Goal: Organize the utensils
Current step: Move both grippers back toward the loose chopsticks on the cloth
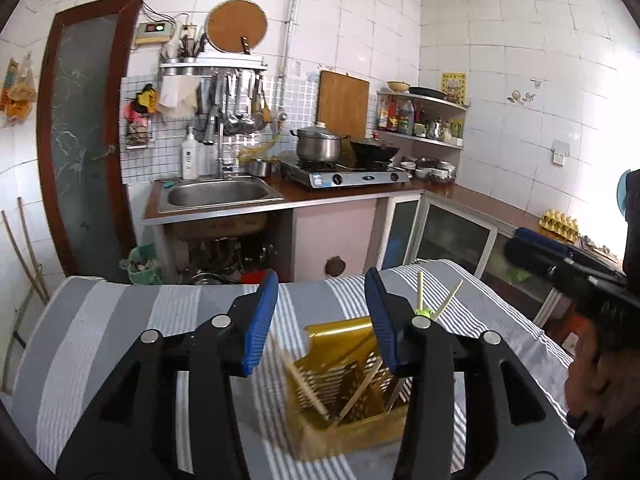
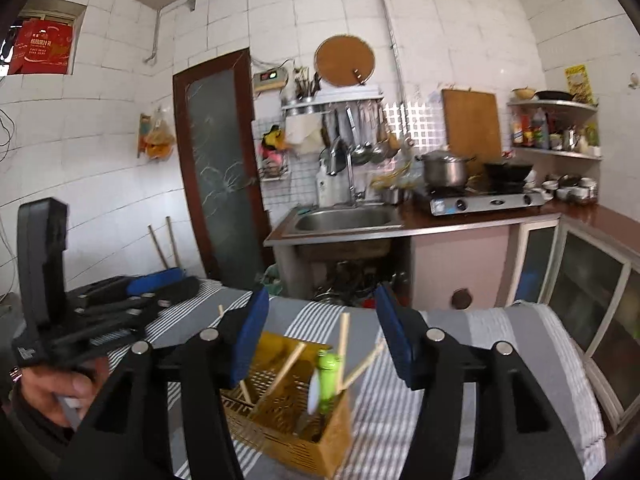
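1. A yellow slotted basket [image 1: 352, 404] stands on a table covered with a grey-and-white striped cloth [image 1: 132, 320]; which part of the table it is on is hard to judge, but in the left wrist view it sits towards that view's right half, with cloth showing on all sides.
2. Several chopsticks [image 2: 286, 368] lean in the basket at different angles, their tips rising above its rim.
3. A green-handled utensil [image 2: 328, 376] stands in the basket too, close to two of the chopsticks; its white lower end is blurred.
4. The left gripper [image 1: 322, 320] hangs over the basket with its blue pads apart. Nothing is between them; the basket and chopsticks show below, through the gap.
5. The right gripper [image 2: 322, 338] is likewise above the basket, jaws parted, pads touching nothing. The chopsticks and the green handle appear in the gap, but lower down.
6. In the right wrist view the left gripper shows at the left edge, held by a hand [image 2: 56, 390] just beside the table's near left side.
7. In the left wrist view the right gripper's black body reaches in from the right edge, above the table's right side.
8. Behind the table, well apart, is a kitchen counter with a steel sink [image 1: 218, 194], a gas stove [image 1: 344, 176] carrying a steel pot [image 1: 318, 144] and a black wok [image 1: 374, 150], and a corner shelf of bottles [image 1: 420, 120].
9. Ladles hang on the tiled wall above the sink; a dark-framed glass door [image 1: 84, 140] stands left of it.
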